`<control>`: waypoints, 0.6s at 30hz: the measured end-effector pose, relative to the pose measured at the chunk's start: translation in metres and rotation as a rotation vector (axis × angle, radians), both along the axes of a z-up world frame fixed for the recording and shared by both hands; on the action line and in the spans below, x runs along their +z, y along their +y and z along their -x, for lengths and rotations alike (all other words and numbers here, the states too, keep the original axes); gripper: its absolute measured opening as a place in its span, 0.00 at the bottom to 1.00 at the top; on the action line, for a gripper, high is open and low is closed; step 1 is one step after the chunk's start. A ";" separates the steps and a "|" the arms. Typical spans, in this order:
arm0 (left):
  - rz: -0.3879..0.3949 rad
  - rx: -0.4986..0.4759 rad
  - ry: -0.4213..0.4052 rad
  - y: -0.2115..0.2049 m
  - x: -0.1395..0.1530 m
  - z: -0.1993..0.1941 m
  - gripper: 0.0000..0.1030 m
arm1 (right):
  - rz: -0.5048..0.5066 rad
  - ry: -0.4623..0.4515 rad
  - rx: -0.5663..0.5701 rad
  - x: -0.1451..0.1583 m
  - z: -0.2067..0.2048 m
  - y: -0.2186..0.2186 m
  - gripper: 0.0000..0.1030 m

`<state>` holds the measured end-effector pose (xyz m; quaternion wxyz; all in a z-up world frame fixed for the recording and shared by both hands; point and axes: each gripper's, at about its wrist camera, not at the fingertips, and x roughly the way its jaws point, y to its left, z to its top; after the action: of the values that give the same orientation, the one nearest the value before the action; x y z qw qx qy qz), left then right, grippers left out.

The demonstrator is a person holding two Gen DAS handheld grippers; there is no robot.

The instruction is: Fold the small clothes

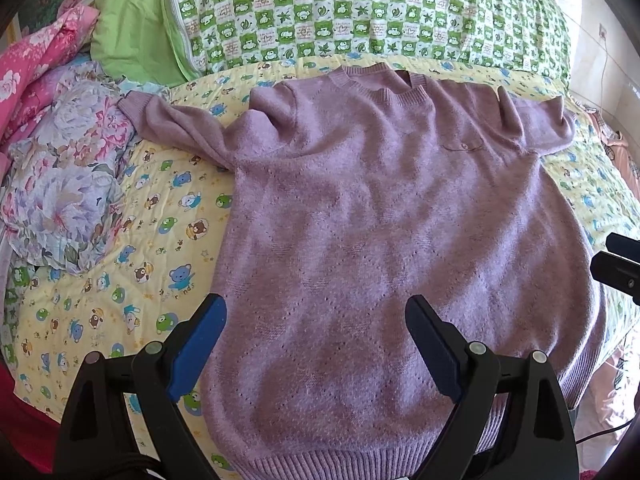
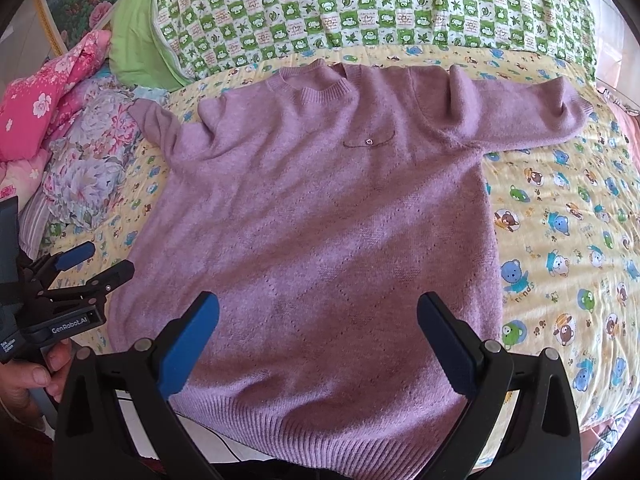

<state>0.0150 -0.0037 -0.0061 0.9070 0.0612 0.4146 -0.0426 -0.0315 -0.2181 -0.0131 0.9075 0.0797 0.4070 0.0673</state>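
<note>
A mauve knitted sweater lies spread face up on the bed, neck away from me, both sleeves out to the sides, ribbed hem near the bed's front edge. My left gripper hovers open over the sweater's lower left part, nothing between its blue pads. My right gripper stands open above the lower middle of the sweater, also holding nothing. In the right wrist view the left gripper shows at the left edge, held by a hand. A small button pocket sits on the chest.
A yellow quilt with cartoon bears covers the bed. A green checked pillow lies behind the sweater. Floral bedding and a pink floral blanket are piled at the left. White floor shows below the hem.
</note>
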 end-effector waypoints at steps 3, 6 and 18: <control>-0.025 0.000 -0.010 0.000 0.000 -0.001 0.89 | 0.016 0.033 0.006 0.000 0.000 0.001 0.96; -0.031 0.001 -0.002 -0.001 -0.002 -0.002 0.89 | 0.011 0.039 0.005 0.000 -0.002 0.001 0.96; -0.044 -0.001 0.018 -0.009 -0.003 -0.021 0.89 | -0.063 0.020 -0.030 -0.002 -0.012 -0.024 0.96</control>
<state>0.0357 -0.0127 -0.0093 0.9016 0.0808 0.4235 -0.0343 -0.0200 -0.2419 -0.0149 0.9012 0.1149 0.4127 0.0658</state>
